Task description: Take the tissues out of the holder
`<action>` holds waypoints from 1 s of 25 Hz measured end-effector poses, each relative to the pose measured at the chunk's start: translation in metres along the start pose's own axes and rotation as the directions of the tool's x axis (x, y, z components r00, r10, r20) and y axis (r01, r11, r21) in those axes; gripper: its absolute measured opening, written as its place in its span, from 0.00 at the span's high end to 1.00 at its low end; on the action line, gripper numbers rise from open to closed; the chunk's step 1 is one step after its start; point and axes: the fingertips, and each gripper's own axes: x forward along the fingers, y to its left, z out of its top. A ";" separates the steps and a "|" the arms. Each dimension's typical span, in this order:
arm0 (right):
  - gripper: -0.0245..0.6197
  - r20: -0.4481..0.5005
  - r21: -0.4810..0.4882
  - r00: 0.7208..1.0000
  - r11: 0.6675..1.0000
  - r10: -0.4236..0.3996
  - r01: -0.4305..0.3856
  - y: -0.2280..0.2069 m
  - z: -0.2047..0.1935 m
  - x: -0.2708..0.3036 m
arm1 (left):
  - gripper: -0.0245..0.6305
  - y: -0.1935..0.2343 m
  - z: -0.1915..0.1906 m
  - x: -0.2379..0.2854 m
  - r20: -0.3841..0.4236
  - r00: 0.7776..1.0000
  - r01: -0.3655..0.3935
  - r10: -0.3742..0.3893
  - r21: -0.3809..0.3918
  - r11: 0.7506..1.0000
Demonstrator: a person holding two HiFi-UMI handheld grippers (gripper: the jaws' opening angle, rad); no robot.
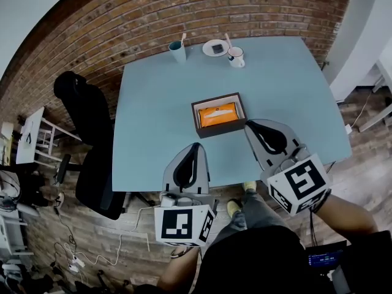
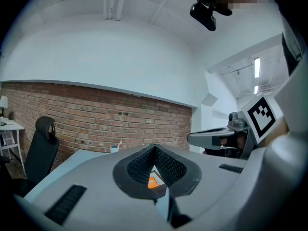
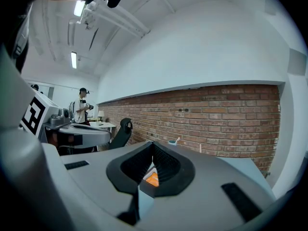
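A dark brown holder (image 1: 197, 122) sits near the middle of the blue table (image 1: 153, 121), with an orange tissue pack (image 1: 218, 114) lying in it. My left gripper (image 1: 197, 144) hovers at the table's near edge, just short of the holder's near left corner, jaws shut and empty. Just off the holder's near right corner is my right gripper (image 1: 247, 122), also shut and holding nothing. In the left gripper view the tissue pack (image 2: 154, 181) shows orange beyond the closed tips of the left gripper (image 2: 155, 147). The right gripper view has the right gripper (image 3: 153, 143) pointing at the tissue pack (image 3: 152, 178).
At the table's far edge stand a teal cup (image 1: 177, 51) with a stick in it, a saucer (image 1: 215, 48) and a white mug (image 1: 236, 57). A black office chair (image 1: 92, 139) stands left of the table. A person (image 3: 83, 105) stands far off by a desk.
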 end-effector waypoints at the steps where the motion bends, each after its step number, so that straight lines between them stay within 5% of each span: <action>1: 0.96 0.000 -0.005 1.000 1.000 0.001 -0.001 -0.001 0.001 0.001 | 0.96 0.001 0.000 0.001 0.001 1.000 -0.001 0.001 0.000 1.000; 25: 0.96 0.025 -0.046 0.991 0.991 0.129 -0.128 -0.056 0.013 0.079 | 0.96 0.024 0.019 0.083 0.002 0.998 -0.061 0.061 0.060 0.996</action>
